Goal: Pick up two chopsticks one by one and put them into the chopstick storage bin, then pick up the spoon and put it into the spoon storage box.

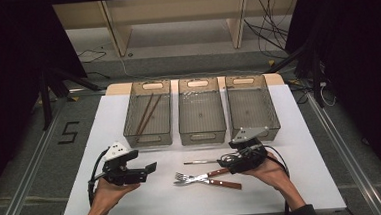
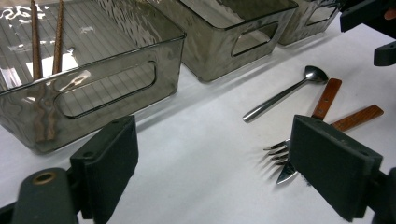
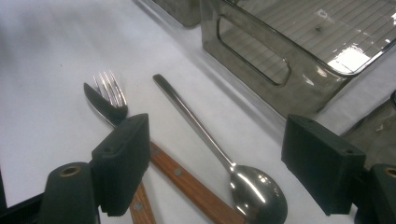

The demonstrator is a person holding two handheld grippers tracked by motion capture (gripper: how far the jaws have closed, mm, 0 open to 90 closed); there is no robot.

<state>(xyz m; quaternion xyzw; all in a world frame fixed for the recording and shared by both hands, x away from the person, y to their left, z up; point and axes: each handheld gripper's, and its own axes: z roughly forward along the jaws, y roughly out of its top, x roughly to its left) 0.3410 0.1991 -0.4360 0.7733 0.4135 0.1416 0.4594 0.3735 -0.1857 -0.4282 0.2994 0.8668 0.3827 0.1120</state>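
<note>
A steel spoon (image 1: 201, 162) (image 2: 280, 95) (image 3: 210, 140) lies on the white table (image 1: 134, 206) in front of the bins. Just nearer the front edge, a wooden-handled fork (image 1: 182, 176) (image 2: 276, 147) (image 3: 110, 86) and knife (image 1: 218, 182) (image 2: 286, 173) (image 3: 99, 105) lie crossed. My left gripper (image 1: 150, 172) (image 2: 212, 135) hovers open left of them, jaws pointing right, nothing between them. My right gripper (image 1: 225, 161) (image 3: 217, 135) is open low over the spoon's bowl end and the wooden handles, jaws pointing left. Two brown chopsticks (image 1: 146, 112) (image 2: 46, 39) lie in the left bin (image 1: 149, 138) (image 2: 107, 88).
Three clear grey bins stand side by side at the back; the middle bin (image 1: 202, 135) (image 2: 224, 42) and right bin (image 1: 272, 117) (image 2: 308, 18) hold nothing I can see. One bin wall (image 3: 280, 60) is close on the right gripper's far side. Bare white table surrounds the cutlery.
</note>
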